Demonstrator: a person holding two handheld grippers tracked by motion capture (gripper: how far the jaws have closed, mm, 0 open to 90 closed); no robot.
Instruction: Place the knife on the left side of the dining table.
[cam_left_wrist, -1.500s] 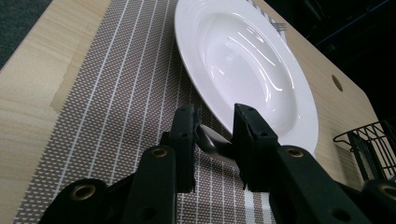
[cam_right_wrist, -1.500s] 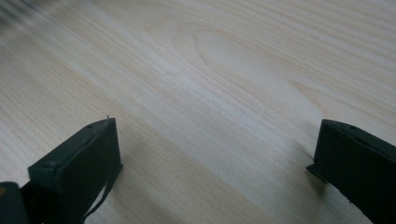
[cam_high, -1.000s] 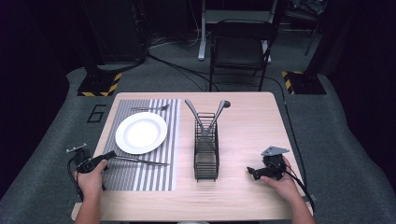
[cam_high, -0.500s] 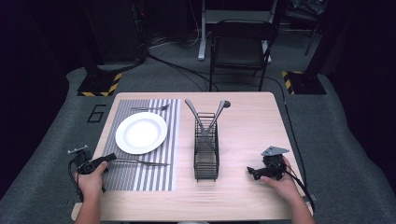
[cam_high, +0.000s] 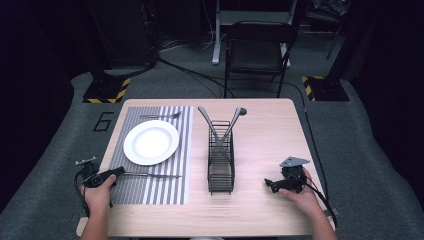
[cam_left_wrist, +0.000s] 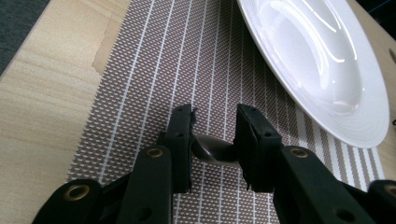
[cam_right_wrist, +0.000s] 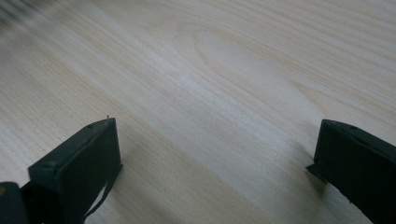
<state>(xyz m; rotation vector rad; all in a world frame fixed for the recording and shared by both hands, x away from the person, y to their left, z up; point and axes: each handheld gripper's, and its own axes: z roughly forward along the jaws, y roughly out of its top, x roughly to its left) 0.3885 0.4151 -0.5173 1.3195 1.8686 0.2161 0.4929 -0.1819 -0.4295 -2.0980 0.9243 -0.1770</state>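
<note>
A table knife lies flat on the striped placemat, just in front of the white plate. My left gripper is at the knife's left end. In the left gripper view the gripper has the rounded metal handle end between its jaws, touching both pads, with the plate beyond. My right gripper rests low over bare wood at the front right. Its jaws stand wide open with nothing between them.
A black wire caddy stands mid-table with two utensils leaning out of its far end. A fork lies on the placemat behind the plate. A folding chair stands beyond the table's far edge.
</note>
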